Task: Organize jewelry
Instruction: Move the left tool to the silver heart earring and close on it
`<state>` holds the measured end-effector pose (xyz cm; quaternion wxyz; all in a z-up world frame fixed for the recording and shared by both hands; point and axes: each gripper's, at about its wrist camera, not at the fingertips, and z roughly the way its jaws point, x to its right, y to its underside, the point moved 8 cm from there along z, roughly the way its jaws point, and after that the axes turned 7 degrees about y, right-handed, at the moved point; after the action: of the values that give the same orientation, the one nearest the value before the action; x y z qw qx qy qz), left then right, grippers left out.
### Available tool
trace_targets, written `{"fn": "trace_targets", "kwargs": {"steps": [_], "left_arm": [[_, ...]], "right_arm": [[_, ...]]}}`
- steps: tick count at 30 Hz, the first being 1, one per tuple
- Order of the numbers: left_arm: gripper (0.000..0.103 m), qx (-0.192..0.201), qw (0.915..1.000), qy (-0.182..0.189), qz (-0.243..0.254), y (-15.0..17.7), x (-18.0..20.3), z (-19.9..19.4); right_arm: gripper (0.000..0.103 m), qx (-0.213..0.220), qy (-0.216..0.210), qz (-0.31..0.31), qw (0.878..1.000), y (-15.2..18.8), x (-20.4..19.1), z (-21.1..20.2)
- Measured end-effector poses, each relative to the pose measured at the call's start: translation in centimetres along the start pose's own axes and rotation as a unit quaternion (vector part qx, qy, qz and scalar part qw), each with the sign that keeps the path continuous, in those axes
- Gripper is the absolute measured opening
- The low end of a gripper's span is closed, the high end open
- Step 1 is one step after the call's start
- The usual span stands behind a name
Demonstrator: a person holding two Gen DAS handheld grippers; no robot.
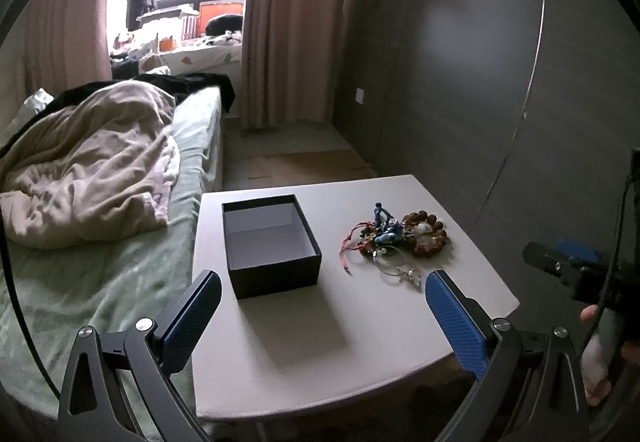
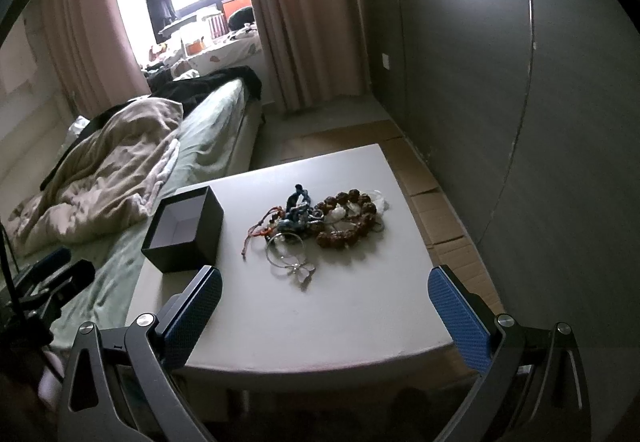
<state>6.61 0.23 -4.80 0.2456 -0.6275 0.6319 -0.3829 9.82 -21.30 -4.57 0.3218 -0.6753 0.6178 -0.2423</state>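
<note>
An open black box (image 1: pixel 272 242) (image 2: pixel 185 234) with a pale inside stands empty on the left part of a small white table (image 1: pixel 304 326) (image 2: pixel 320 322). To its right lies a jewelry heap: a brown bead bracelet (image 1: pixel 428 236) (image 2: pixel 346 220), a blue cord piece (image 1: pixel 386 226) (image 2: pixel 298 208), a red string bracelet (image 1: pixel 349 248) (image 2: pixel 258 228) and a silver bangle (image 1: pixel 394 264) (image 2: pixel 286 252). My left gripper (image 1: pixel 324 318) hovers open over the table's near edge, nothing between its blue pads. My right gripper (image 2: pixel 325 316) is open too, short of the heap.
A bed (image 1: pixel 120 262) (image 2: pixel 120 178) with a rumpled beige blanket runs along the table's left side. A grey wardrobe wall (image 1: pixel 480 82) (image 2: pixel 500 82) rises to the right. Flattened cardboard (image 2: pixel 444 210) covers the floor beside the table. Curtains and a bright window stand far back.
</note>
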Motion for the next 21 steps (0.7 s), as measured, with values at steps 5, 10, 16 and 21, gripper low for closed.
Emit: {"fn": "trace_targets", "kwargs": {"steps": [5, 10, 16, 21], "left_arm": [[0.102, -0.007, 0.9999, 0.002, 0.008, 0.3, 0.3, 0.8], [0.102, -0.010, 0.9996, 0.025, 0.002, 0.0, 0.8, 2.0], [0.092, -0.029, 0.9984, 0.049, -0.001, -0.2, 2.1, 4.5], [0.082, -0.053, 0.9962, 0.070, 0.003, 0.3, 3.5, 7.2]], "right_arm": [[0.103, -0.005, -0.005, 0.019, 1.000, -0.1, 1.0, 0.2], [0.103, -0.021, 0.001, 0.059, 0.998, -0.3, 3.3, 1.3], [0.103, -0.035, 0.009, 0.101, 0.994, -1.0, 5.4, 2.5], [0.103, -0.051, 0.010, 0.113, 0.992, -1.3, 6.2, 3.7]]}}
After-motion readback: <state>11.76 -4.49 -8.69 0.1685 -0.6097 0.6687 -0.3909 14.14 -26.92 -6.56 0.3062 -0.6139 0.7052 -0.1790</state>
